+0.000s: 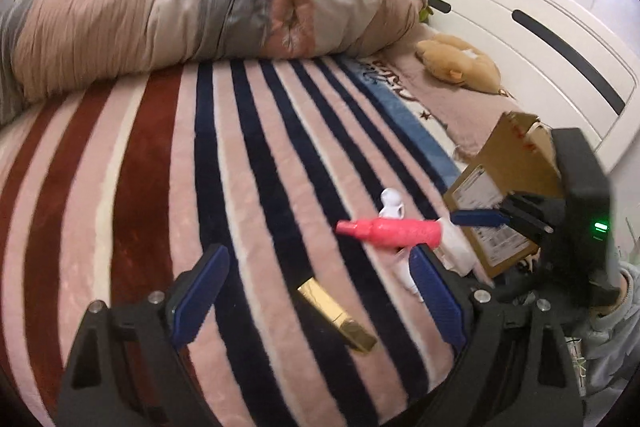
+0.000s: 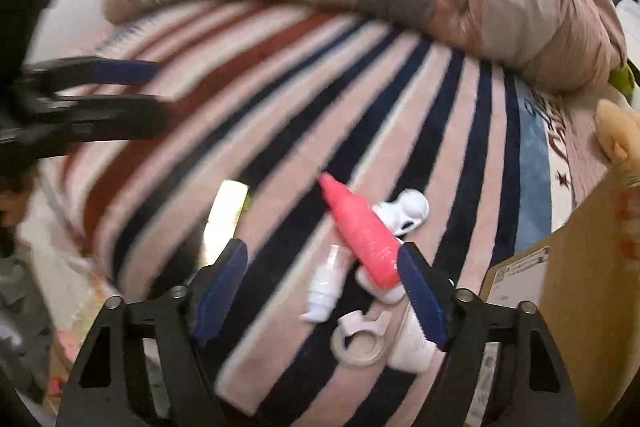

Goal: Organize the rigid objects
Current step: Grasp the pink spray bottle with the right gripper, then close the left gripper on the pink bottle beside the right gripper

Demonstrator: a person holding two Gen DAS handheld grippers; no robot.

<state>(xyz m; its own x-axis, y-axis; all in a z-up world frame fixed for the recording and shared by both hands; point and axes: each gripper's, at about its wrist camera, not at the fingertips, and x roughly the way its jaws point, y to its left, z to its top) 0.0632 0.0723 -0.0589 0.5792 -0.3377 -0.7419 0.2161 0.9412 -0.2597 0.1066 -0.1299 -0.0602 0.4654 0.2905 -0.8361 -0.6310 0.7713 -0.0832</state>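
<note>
A big striped blanket [image 1: 248, 155] covers the bed. It has pink, dark blue and red stripes.

The left claw [image 1: 316, 291] is spread wide. It holds nothing. Its blue pads [image 1: 200, 291] are far apart, just above the blanket. Between them lies a gold bar [image 1: 336, 311]. It lies flat on the blanket and touches neither pad.

The right claw [image 2: 324, 291] is spread wide too, and it holds nothing. It hangs over a small heap of things. The right wrist view is blurry, so small parts are hard to tell.

In the heap lies a pink bottle [image 2: 364, 235]. It lies on its side, with its thin tip pointing away from the claw. Its fat end is just beside the right pad of the right claw. A white bottle [image 2: 324, 291] lies next to it, between the pads. A white toy [image 2: 408, 211] lies on the far side of the pink bottle and touches it. A white ring [image 2: 360, 339] lies close to the camera. A white tube [image 2: 412, 347] lies beside the ring, partly behind the right pad.

A brown box [image 1: 504, 187] stands at the right side of the bed, near the heap. It has a white label on its side.

At the far edge of the blanket lies a long rolled quilt [image 1: 192, 15]. A tan soft toy [image 1: 456, 63] lies near the white bed end [image 1: 520, 27].
</note>
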